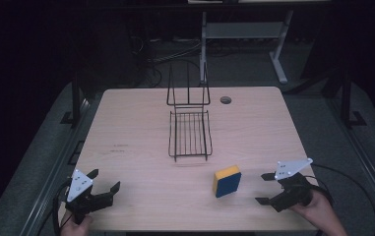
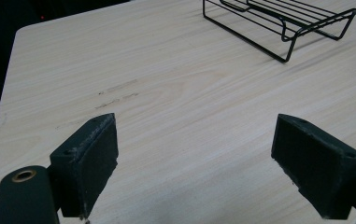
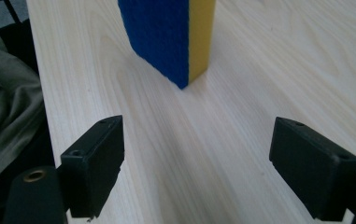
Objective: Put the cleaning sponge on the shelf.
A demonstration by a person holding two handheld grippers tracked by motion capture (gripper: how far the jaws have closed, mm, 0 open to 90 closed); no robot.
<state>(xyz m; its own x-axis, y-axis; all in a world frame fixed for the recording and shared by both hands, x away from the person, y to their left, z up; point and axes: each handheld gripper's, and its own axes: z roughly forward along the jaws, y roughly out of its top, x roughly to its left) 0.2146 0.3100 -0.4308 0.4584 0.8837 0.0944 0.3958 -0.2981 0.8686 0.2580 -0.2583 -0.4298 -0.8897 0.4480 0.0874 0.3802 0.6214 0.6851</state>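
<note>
Sponge (image 1: pixel 227 181) stands near the tabletop's (image 1: pixel 140 123) front edge, bare wood between it and the wide-open right gripper (image 1: pixel 265 188).

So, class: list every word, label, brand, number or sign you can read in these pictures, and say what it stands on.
None can be read.
Sponge: plain blue and yellow faces, no print.
Wire rack: bare black wire, no label.
Table: faint dark scuffs, not legible as writing.
Left gripper and right gripper: unmarked.

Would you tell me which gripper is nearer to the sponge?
Right. The right gripper sits open just beside the sponge, facing it; the left gripper is open far across the table.
</note>
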